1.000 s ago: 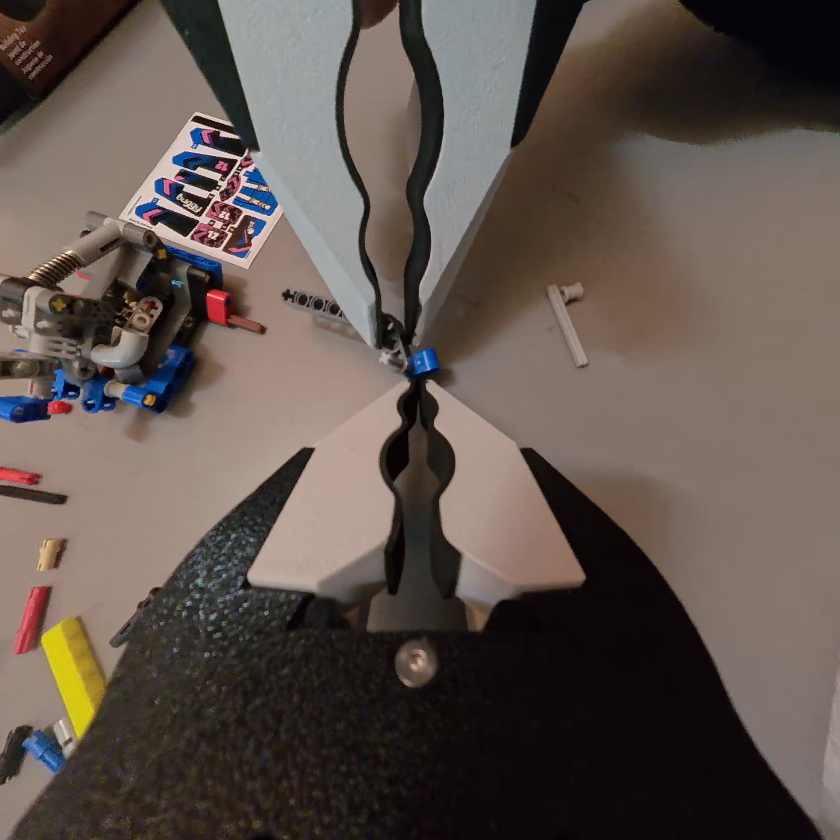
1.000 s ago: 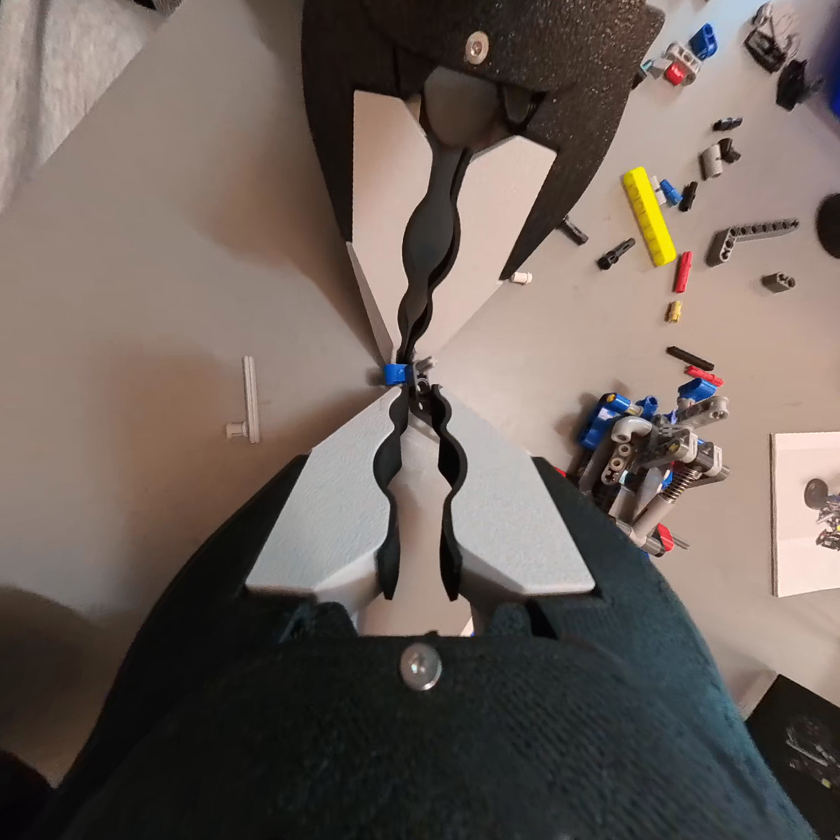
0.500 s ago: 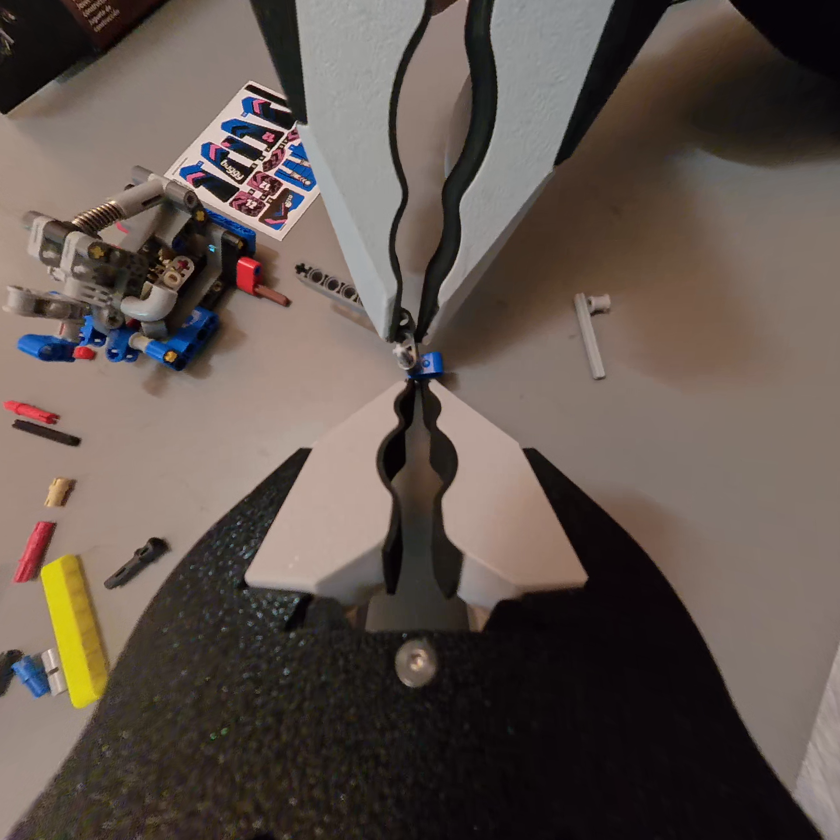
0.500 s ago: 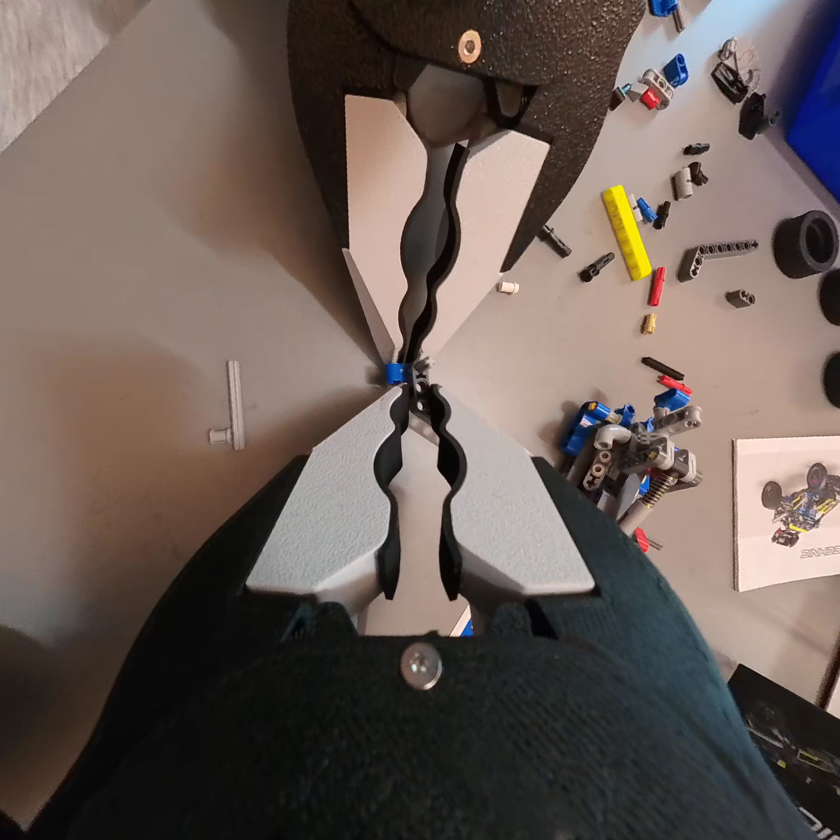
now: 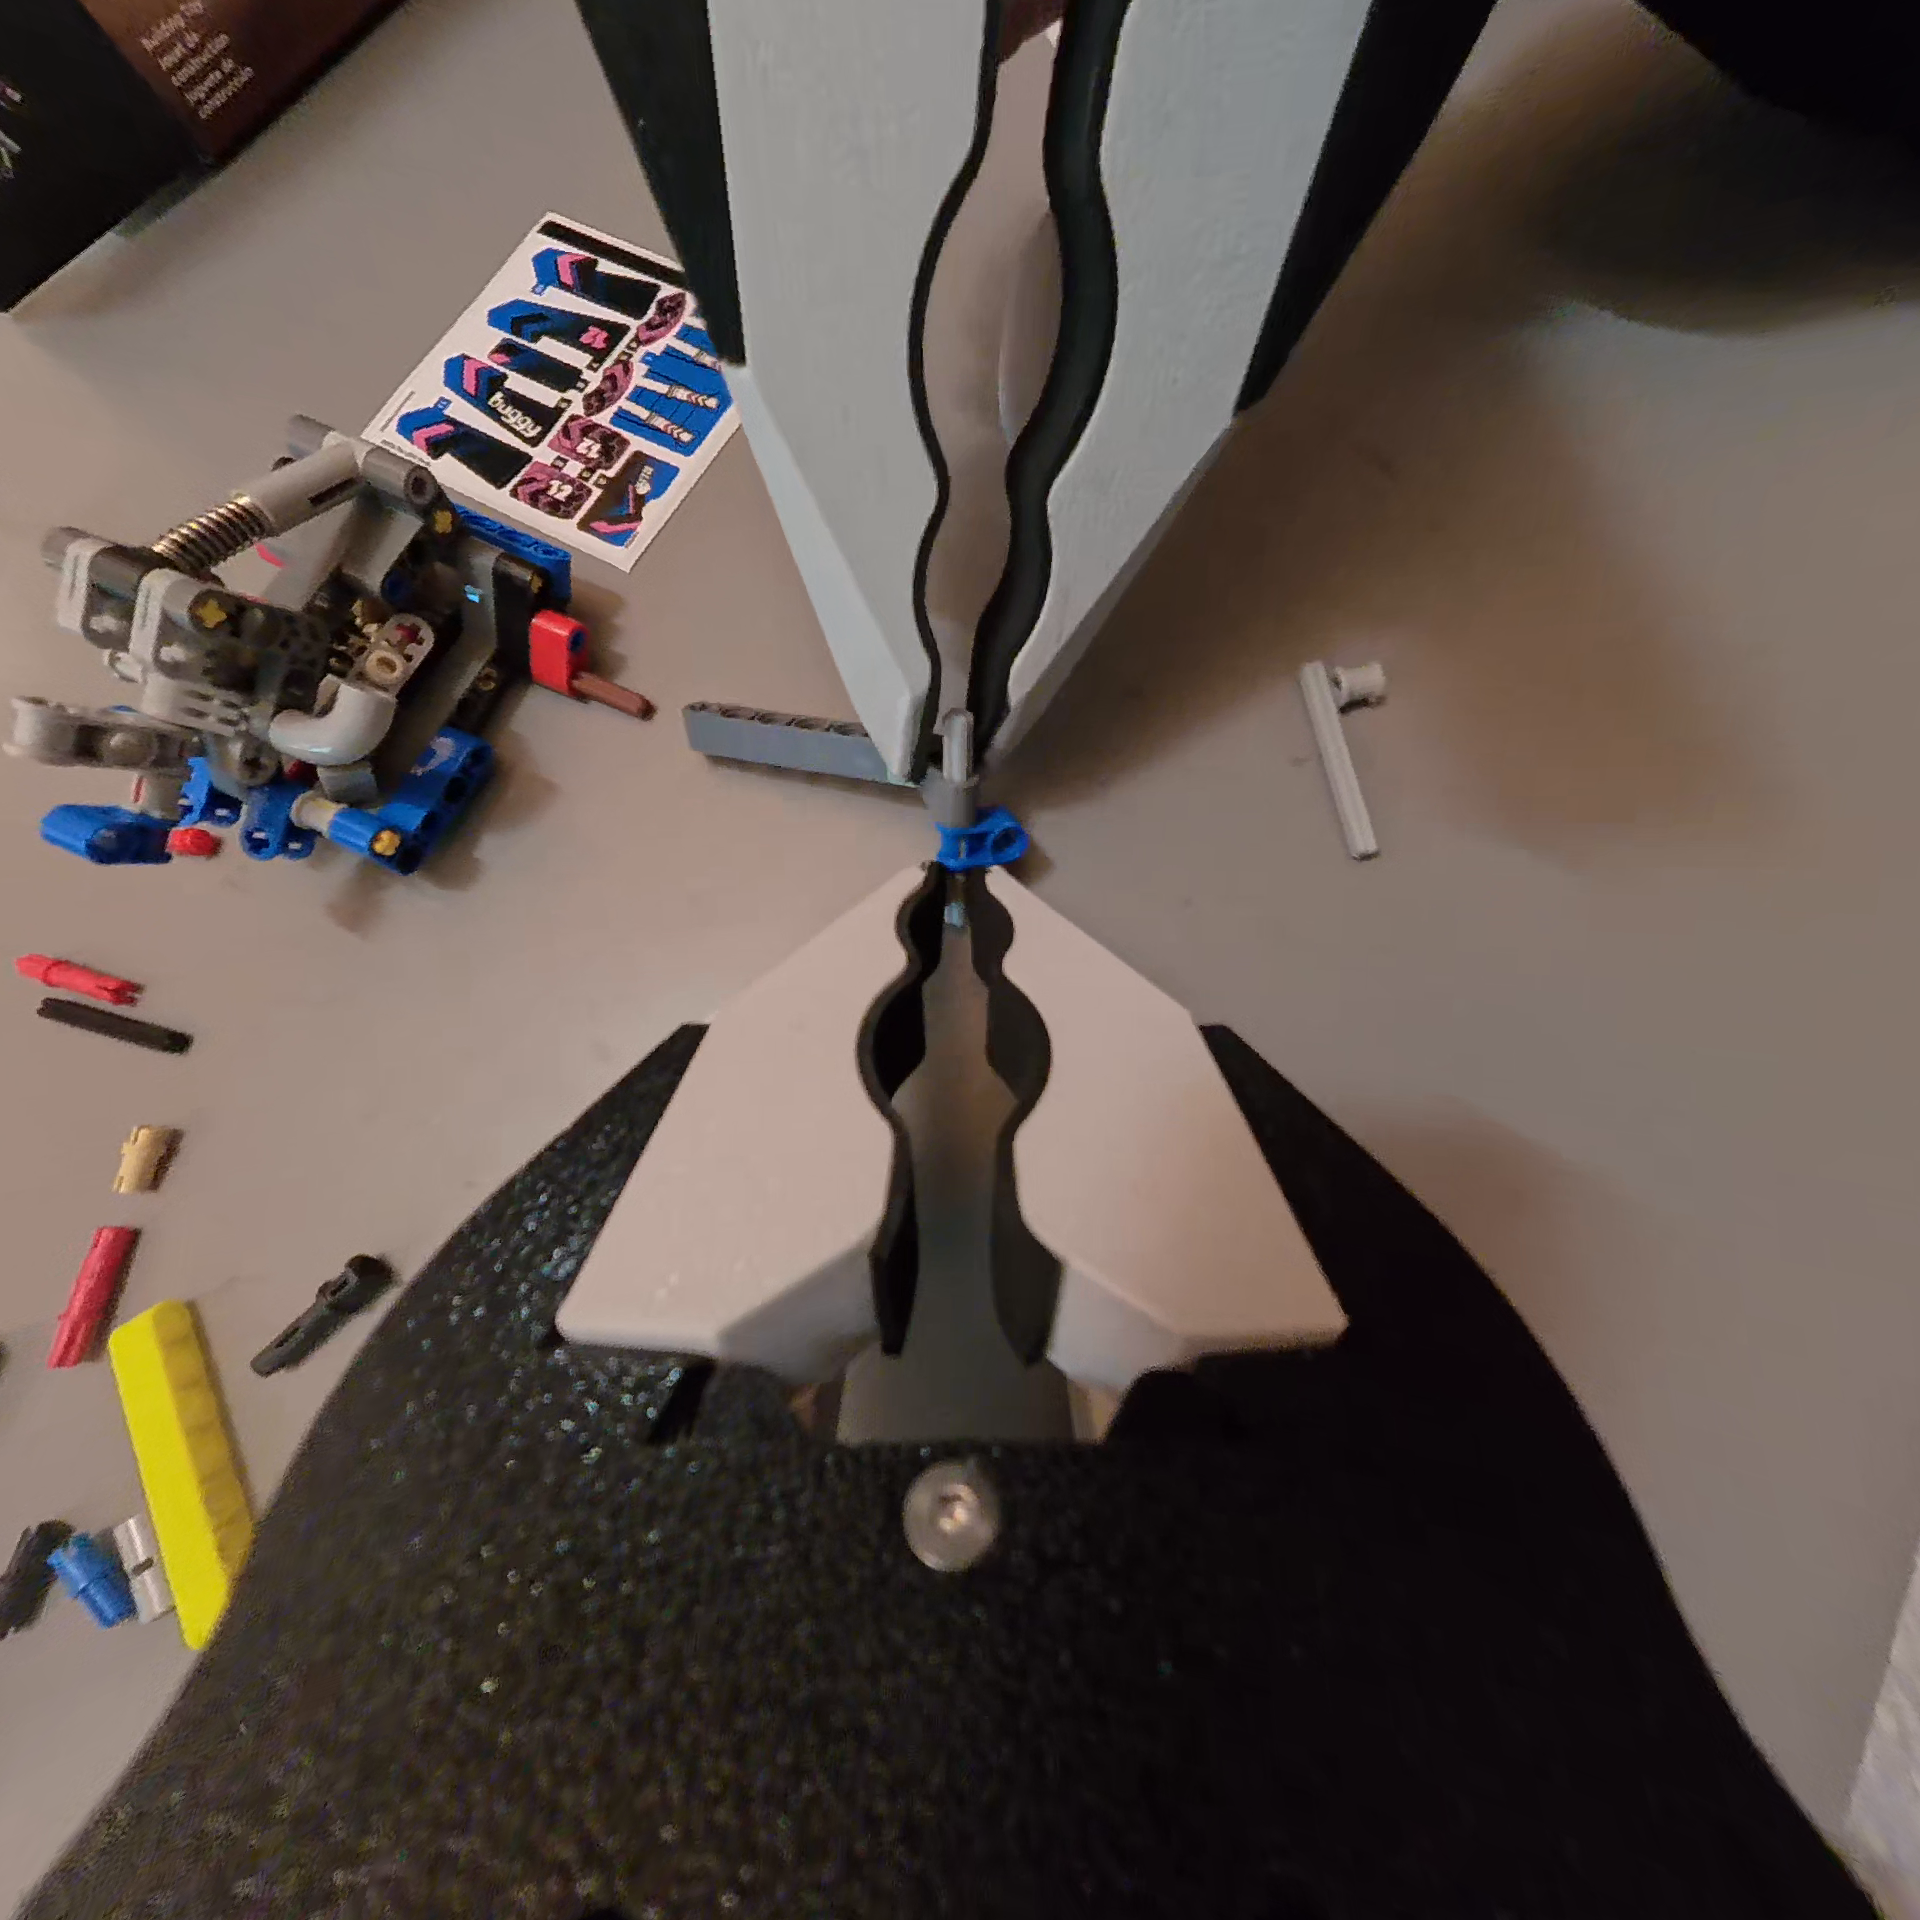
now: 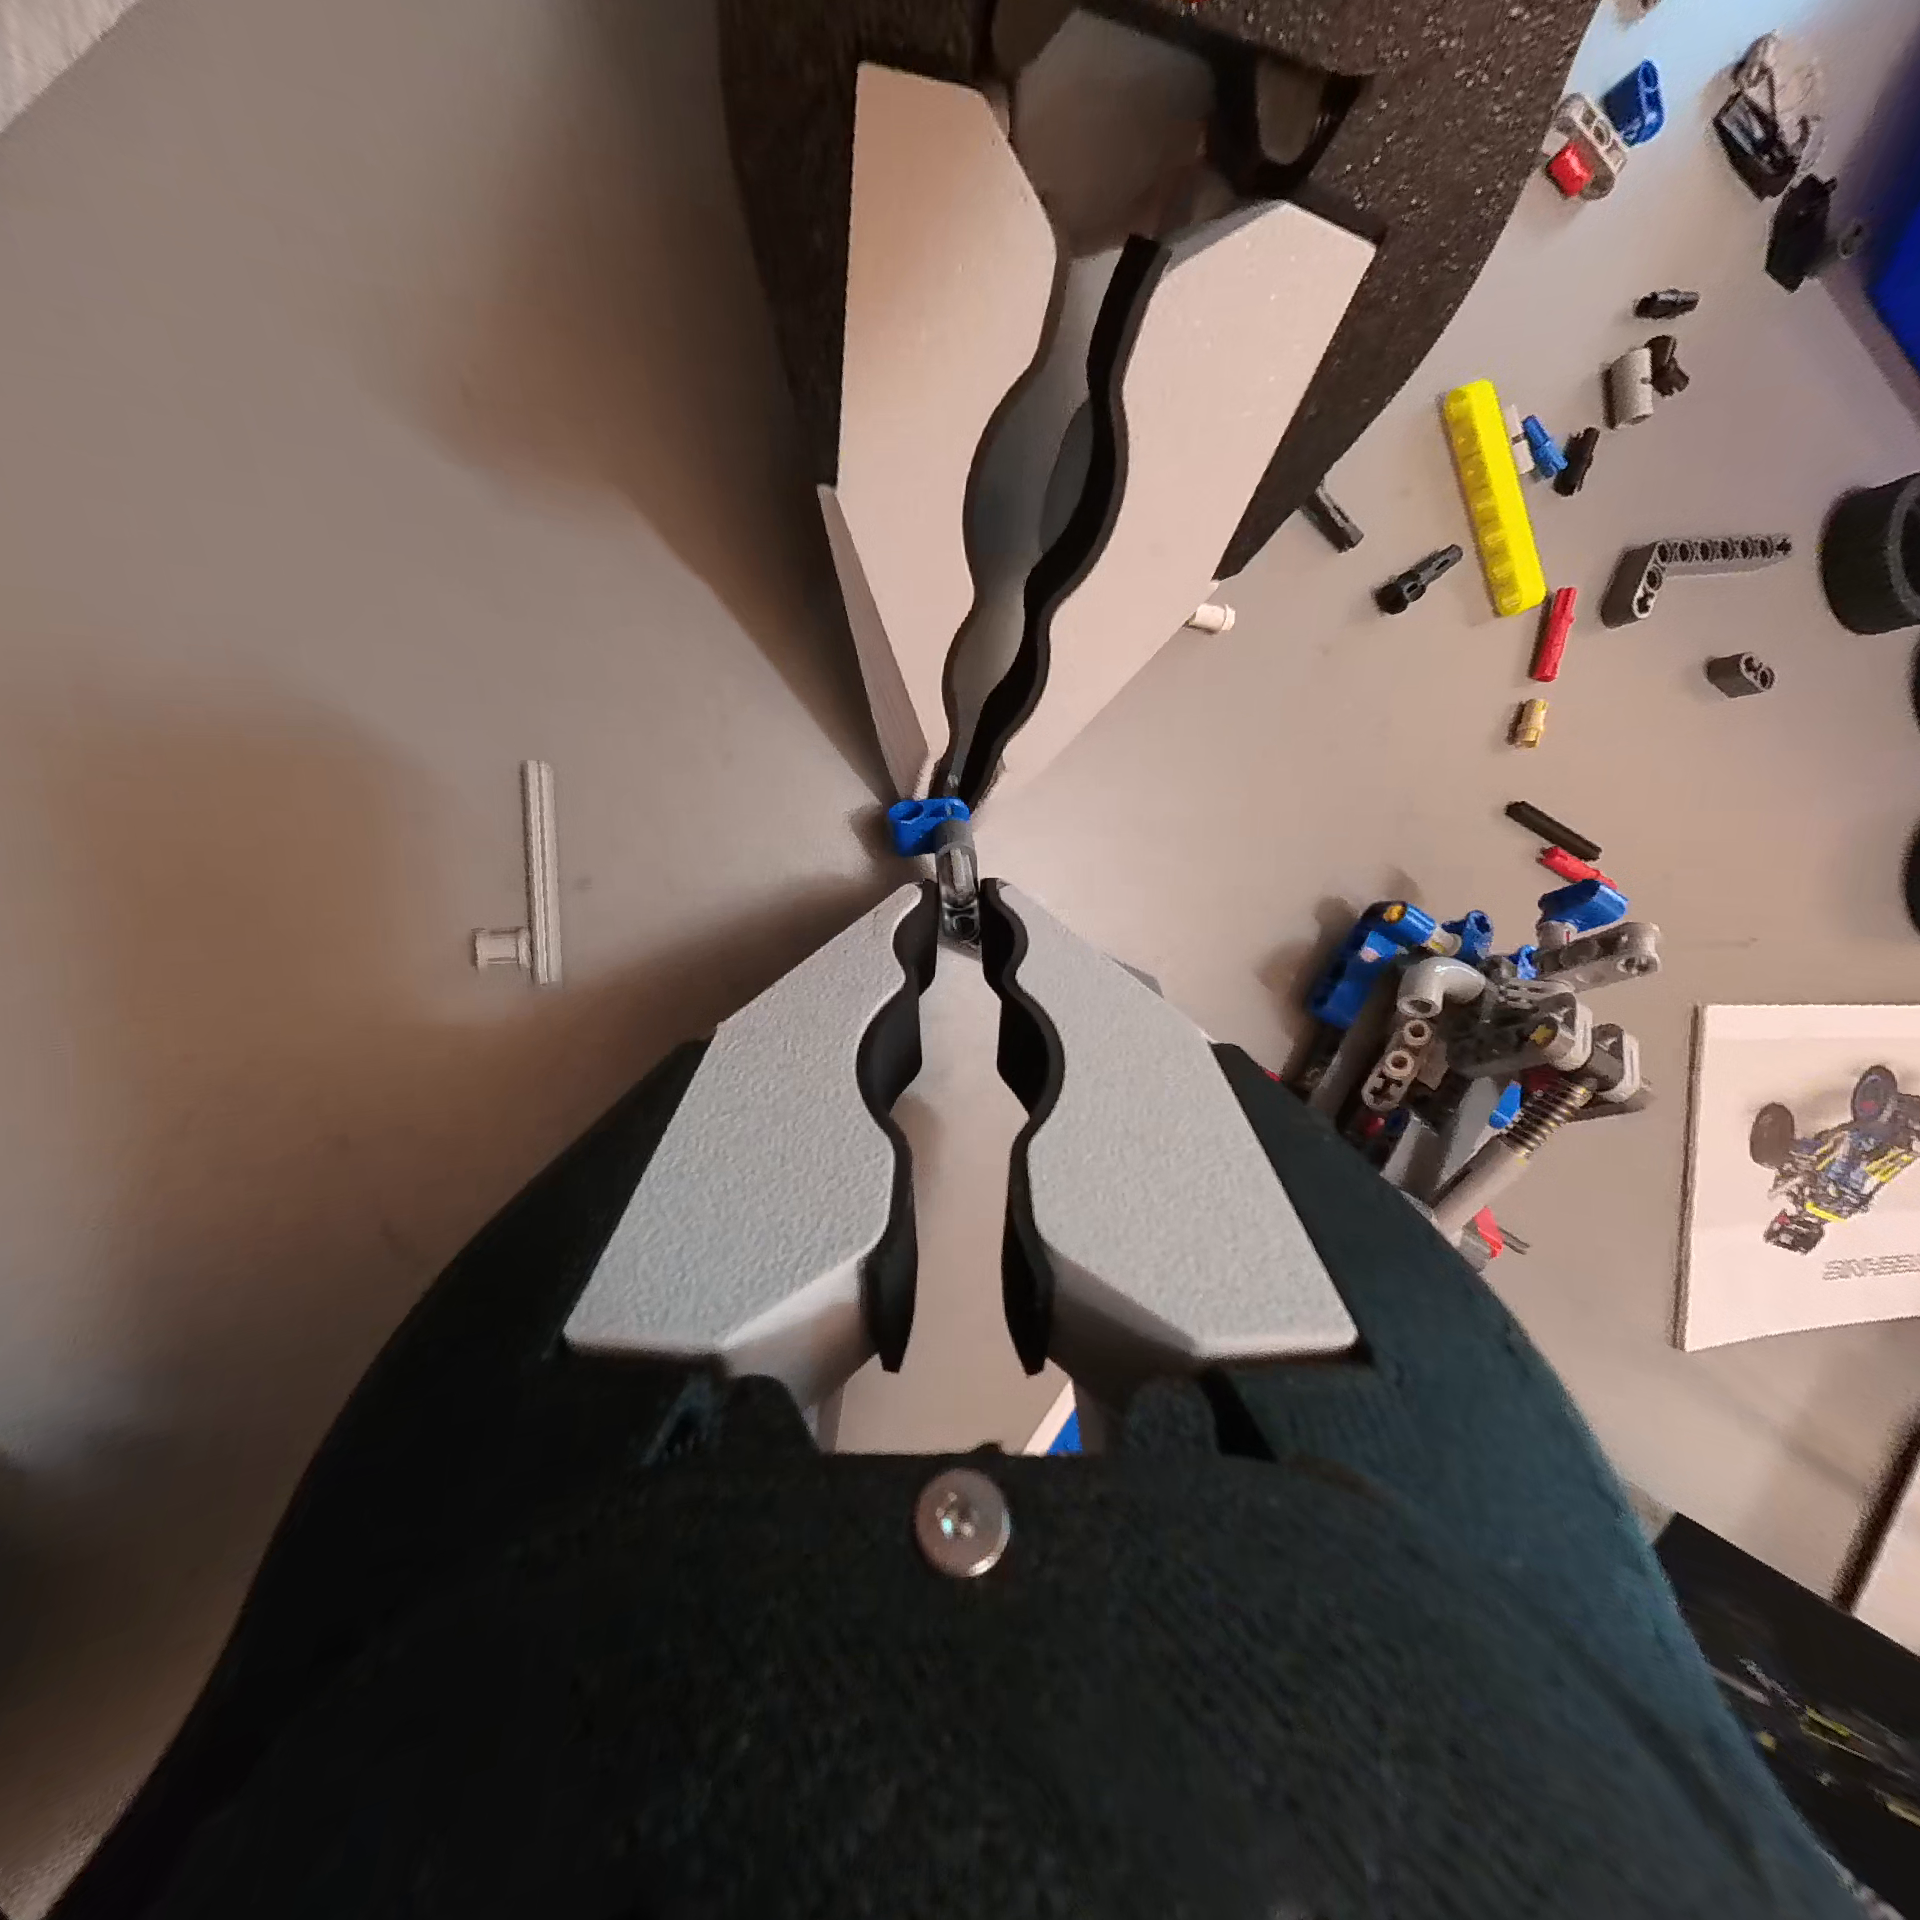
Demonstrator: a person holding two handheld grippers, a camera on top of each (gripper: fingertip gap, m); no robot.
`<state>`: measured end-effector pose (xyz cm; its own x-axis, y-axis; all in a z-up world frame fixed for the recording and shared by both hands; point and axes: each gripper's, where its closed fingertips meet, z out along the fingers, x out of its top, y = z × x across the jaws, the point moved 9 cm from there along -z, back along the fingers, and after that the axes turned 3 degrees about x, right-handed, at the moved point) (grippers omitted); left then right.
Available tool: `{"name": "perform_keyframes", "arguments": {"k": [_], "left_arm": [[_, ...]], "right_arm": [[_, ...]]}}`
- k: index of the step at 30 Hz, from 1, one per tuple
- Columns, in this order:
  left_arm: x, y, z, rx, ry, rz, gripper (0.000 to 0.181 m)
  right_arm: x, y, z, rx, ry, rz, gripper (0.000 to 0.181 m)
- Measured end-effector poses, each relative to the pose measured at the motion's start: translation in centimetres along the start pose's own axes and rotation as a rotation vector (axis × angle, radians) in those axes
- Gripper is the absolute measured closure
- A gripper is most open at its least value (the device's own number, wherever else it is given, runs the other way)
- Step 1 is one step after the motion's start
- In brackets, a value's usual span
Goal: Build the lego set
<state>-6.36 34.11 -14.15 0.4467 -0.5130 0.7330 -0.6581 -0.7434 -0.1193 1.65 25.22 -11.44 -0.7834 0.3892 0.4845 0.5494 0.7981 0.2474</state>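
The left claw (image 5: 954,883) and the right claw (image 6: 958,902) meet tip to tip above the bench (image 5: 1558,1039). The left pinches the blue connector (image 5: 979,837); the right, from 12 o'clock, pinches the grey pin (image 5: 954,764) joined to it. The half-built model (image 5: 270,665) lies at 9 o'clock.

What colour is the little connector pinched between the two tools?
Blue connector, clearest in the left wrist view.

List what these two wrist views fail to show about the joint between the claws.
- Left wrist view: how the left claw grips the blue connector is hidden by its own tips.
- Right wrist view: the grey pin is too small to judge how far it is seated.
- Right wrist view: black tyre cut off by the right edge.
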Motion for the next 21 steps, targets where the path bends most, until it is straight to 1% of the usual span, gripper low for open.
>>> {"name": "perform_keyframes", "arguments": {"k": [8, 13, 15, 18, 21], "left_arm": [[-0.3, -0.5, -0.2, -0.063, 0.006, -0.007, 0.180], [-0.4, -0.6, -0.2, -0.084, 0.006, -0.007, 0.180], [-0.4, -0.6, -0.2, -0.090, 0.007, -0.005, 0.180], [-0.4, -0.6, -0.3, -0.076, 0.007, -0.006, 0.180], [-0.6, -0.6, -0.5, -0.060, 0.010, 0.004, 0.180]], "right_arm": [[-0.6, 0.0, 0.2, 0.000, 0.137, -0.031, 0.175], [-0.5, 0.1, 0.4, 0.012, 0.175, -0.025, 0.176], [-0.3, 0.1, 0.4, 0.027, 0.159, -0.007, 0.176], [0.2, 0.3, 0.4, 0.041, 0.093, 0.043, 0.176], [0.7, 0.4, 0.5, 0.026, 0.043, 0.043, 0.176]]}}
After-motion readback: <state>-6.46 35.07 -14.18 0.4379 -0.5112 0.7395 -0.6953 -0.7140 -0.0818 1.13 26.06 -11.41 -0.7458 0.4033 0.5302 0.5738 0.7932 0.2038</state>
